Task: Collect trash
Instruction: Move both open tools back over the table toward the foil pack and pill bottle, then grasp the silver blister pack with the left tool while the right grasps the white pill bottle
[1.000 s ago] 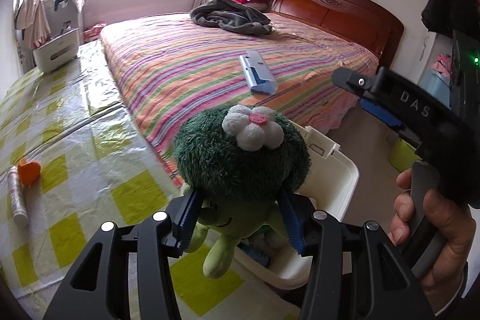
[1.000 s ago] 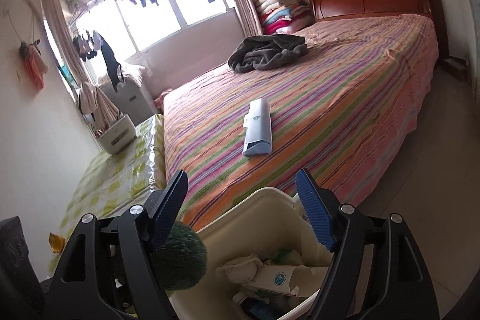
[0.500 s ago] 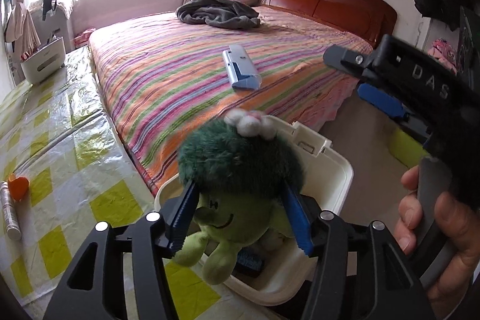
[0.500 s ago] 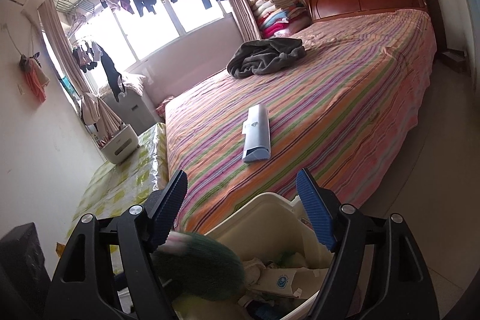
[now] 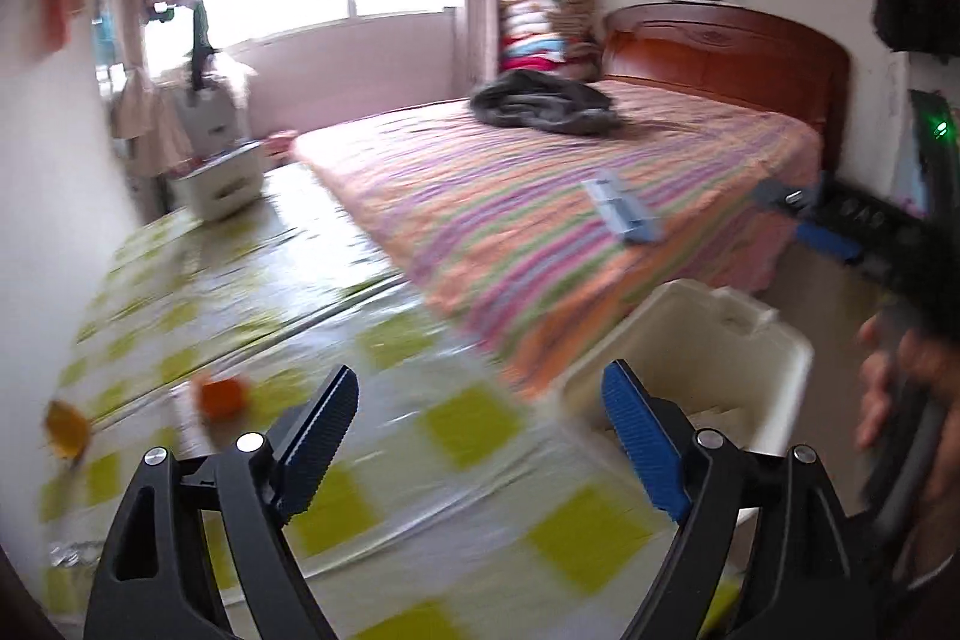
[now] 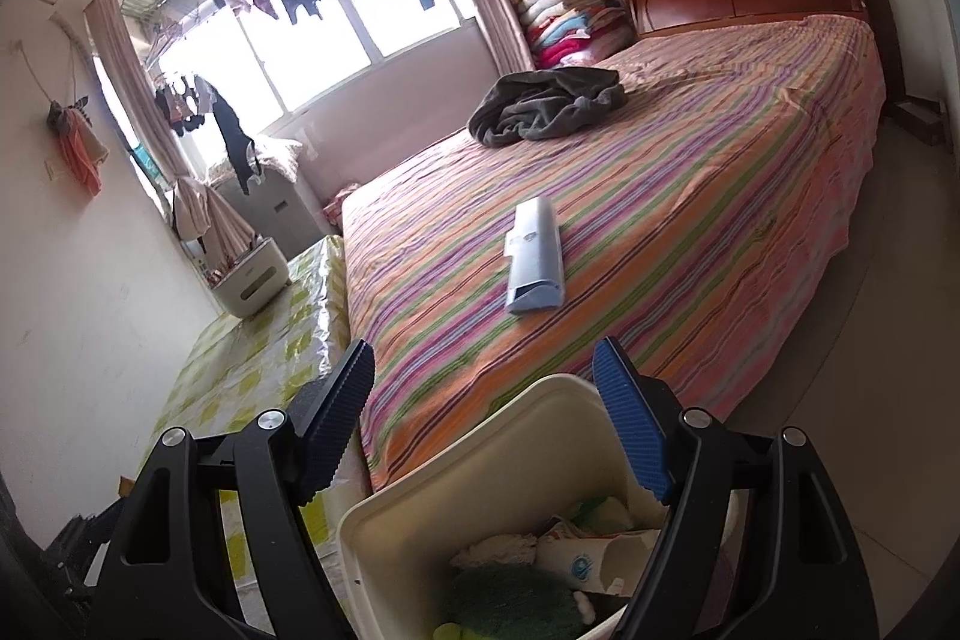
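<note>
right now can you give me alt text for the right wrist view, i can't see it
The open right hand-held gripper hangs over a cream bin holding a green plush toy, a paper cup and other scraps. Beyond it, a striped bed carries a light blue case and a grey garment.

Glossy plastic tablecloth [image 5: 420, 466], fuzzy plush [image 6: 510, 604]

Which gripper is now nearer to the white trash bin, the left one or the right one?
Right. The right gripper hangs open directly above the white trash bin. The left gripper, also open, is beside it, over the checkered table.
</note>
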Demonstrator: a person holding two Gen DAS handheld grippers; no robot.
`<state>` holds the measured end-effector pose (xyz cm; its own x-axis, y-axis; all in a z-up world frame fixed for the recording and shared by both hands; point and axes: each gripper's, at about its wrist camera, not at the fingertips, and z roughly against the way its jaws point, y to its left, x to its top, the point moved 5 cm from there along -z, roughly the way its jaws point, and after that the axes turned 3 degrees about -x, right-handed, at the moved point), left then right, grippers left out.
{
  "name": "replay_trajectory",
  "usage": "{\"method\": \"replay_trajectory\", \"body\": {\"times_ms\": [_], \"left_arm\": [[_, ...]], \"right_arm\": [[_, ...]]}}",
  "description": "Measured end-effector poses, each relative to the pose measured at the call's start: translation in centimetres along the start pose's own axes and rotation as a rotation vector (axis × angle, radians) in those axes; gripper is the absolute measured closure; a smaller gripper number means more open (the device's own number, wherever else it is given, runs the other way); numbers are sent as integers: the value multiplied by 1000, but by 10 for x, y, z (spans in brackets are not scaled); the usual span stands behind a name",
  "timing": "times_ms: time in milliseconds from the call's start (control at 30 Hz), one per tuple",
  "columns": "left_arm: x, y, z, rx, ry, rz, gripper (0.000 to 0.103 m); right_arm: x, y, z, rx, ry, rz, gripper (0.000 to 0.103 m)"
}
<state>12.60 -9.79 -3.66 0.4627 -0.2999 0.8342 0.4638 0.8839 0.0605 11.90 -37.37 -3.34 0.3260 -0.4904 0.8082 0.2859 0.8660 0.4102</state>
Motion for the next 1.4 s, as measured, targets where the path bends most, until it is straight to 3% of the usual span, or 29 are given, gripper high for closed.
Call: {"method": "replay_trajectory", "body": {"times_ms": [200, 300, 500, 733, 1033, 1233, 1400], "left_arm": [[-39, 78, 5, 163, 2, 181, 22], [-48, 102, 8, 178, 23, 244, 22], [-57, 132, 27, 263, -9, 254, 22], [-81, 177, 52, 343, -8, 358, 22], [-120, 239, 75, 394, 43, 529, 22], [-135, 266, 74, 421, 94, 555, 22], [-140, 281, 73, 406, 108, 601, 22]], "right_arm": [[-16, 40, -17, 39, 53, 78, 28], [-30, 75, -25, 85, 84, 131, 27], [-54, 124, -34, 155, 143, 199, 27], [-87, 179, -38, 258, 207, 274, 27], [-141, 259, -36, 439, 313, 402, 27], [-176, 320, -37, 559, 392, 544, 28], [-201, 355, -53, 582, 461, 646, 35]]}}
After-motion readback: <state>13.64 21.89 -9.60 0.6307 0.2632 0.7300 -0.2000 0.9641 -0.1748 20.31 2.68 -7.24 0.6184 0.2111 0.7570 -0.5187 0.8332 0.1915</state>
